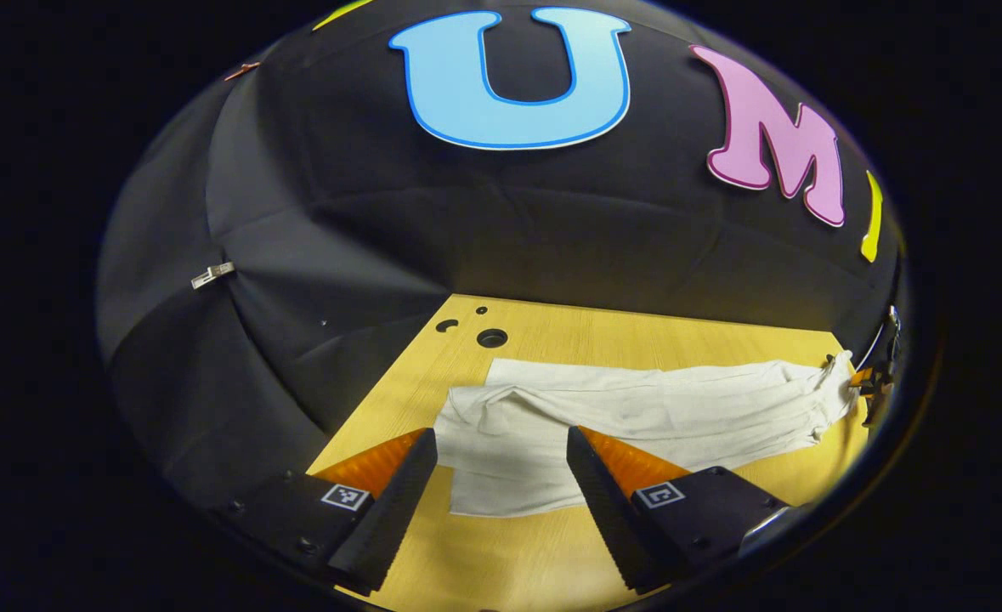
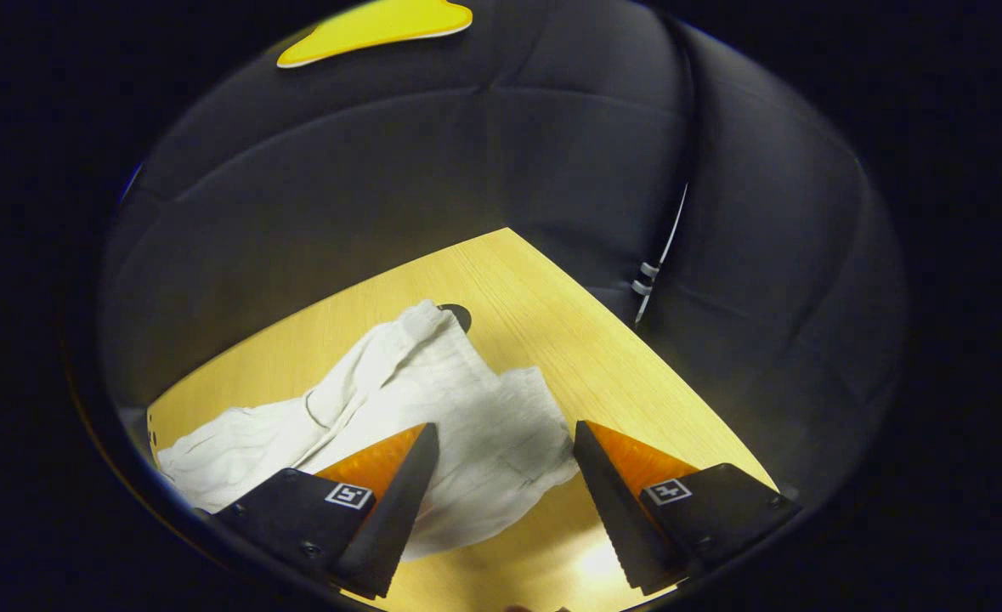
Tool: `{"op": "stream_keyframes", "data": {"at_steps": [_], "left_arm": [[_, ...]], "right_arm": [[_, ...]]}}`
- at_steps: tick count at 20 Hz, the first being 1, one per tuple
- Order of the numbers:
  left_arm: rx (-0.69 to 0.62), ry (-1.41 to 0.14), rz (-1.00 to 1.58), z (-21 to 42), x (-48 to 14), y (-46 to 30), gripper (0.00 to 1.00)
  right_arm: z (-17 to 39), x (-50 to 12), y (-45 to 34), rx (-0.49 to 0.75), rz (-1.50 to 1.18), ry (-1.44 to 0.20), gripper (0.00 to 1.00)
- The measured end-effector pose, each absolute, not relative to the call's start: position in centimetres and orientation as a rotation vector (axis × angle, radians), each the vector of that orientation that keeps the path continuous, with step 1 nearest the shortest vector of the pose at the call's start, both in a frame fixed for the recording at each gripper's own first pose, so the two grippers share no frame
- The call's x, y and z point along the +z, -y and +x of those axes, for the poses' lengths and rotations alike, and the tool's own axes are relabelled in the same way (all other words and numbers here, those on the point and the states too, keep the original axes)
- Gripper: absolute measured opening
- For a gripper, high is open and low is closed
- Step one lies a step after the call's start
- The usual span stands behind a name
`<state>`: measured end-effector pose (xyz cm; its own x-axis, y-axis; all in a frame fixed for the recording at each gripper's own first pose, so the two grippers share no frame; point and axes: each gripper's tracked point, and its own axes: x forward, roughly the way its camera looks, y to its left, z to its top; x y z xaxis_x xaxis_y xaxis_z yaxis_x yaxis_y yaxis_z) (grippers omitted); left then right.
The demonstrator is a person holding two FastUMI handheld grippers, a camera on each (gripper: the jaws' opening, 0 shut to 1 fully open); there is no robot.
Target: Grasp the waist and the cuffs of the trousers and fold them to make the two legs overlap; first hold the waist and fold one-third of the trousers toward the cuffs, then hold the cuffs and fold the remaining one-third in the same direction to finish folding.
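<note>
White trousers lie stretched across the wooden table, creased and partly doubled over. In the left gripper view, my left gripper hovers open over the near left end, where a flat rectangular flap of cloth lies between its fingers. My right gripper shows at the far right, at the bunched other end. In the right gripper view, my right gripper stands open over the trousers, whose wide, wrinkled end spreads between its fingers. I cannot tell which end is the waist.
Round holes pierce the table near its back left corner, and one hole peeks out beside the cloth in the right gripper view. Black cloth walls close the booth. Bare table lies to the right of the trousers.
</note>
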<state>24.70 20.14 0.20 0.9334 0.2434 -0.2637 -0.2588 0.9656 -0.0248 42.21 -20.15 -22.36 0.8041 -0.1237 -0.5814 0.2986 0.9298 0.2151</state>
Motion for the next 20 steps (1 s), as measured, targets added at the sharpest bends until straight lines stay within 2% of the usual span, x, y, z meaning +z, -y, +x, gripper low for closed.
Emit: {"op": "stream_keyframes", "data": {"at_steps": [4,9,11,12,13,14,15,16,17,20], "left_arm": [[0.238,-0.27,-0.073,24.7,-0.8,-19.3,0.98],[0.252,-0.286,-0.103,23.4,-1.7,-18.6,0.98],[0.246,-0.292,-0.118,23.1,-2.2,-18.0,0.98],[0.244,-0.293,-0.119,23.0,-2.3,-17.6,0.98],[0.242,-0.299,-0.118,22.9,-2.6,-17.4,0.98],[0.239,-0.304,-0.12,22.7,-2.8,-16.9,0.98],[0.233,-0.306,-0.123,22.6,-2.9,-16.4,0.98],[0.23,-0.306,-0.122,22.4,-3.1,-16.1,0.98],[0.233,-0.306,-0.121,22.2,-3.0,-16.1,0.98],[0.254,-0.287,-0.168,21.4,-2.7,-15.8,0.98]], "right_arm": [[42.2,-23.3,20.4,-0.27,0.298,-0.592,1.0],[42.1,-23.9,20.0,-0.262,0.229,-0.583,1.0],[42.3,-24.0,19.3,-0.25,0.238,-0.581,0.93],[42.4,-23.8,19.1,-0.251,0.233,-0.577,0.74],[42.3,-23.6,18.9,-0.251,0.222,-0.577,0.64],[42.2,-23.8,18.6,-0.245,0.226,-0.585,0.61],[42.4,-23.7,18.1,-0.231,0.249,-0.594,0.45],[42.8,-23.8,17.9,-0.227,0.254,-0.59,0.37],[42.6,-23.6,17.7,-0.236,0.251,-0.586,0.24],[42.3,-23.1,18.0,-0.243,0.265,-0.604,0.22]]}}
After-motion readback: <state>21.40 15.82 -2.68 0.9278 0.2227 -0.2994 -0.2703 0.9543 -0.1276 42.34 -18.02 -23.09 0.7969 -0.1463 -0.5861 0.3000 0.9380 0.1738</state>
